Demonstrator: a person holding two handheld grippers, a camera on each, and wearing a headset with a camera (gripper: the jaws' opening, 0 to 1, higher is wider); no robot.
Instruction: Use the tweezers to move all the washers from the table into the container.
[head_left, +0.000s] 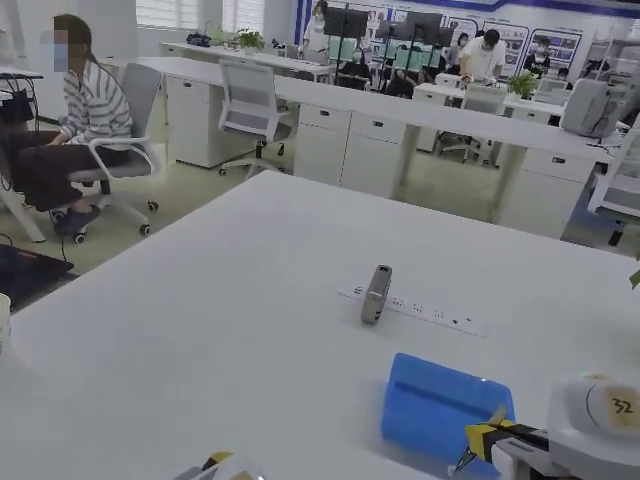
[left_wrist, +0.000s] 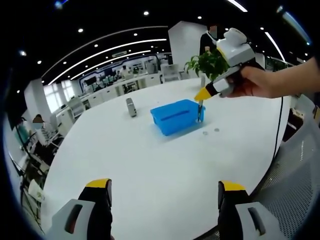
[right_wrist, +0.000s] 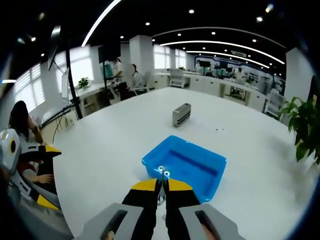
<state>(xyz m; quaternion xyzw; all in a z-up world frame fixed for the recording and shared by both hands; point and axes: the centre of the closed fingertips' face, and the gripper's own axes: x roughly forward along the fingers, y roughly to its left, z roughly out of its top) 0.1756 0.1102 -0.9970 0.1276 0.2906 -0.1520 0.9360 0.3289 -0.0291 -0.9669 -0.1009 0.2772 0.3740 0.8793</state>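
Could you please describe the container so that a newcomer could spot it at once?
On the large white table, look at the near side, just under the tweezers held by the right gripper. The container is a shallow rectangular tray, and its bright blue sets it apart from the small grey block beyond it.

Strips and spots overhead are lighting everything brightly and evenly; daylight is coming in through windows; the table is glaring pale, showing only faint shadows; the container is catching a small highlight; both gripper views are bending strongly at the edges; the tweezers are blurring close up.
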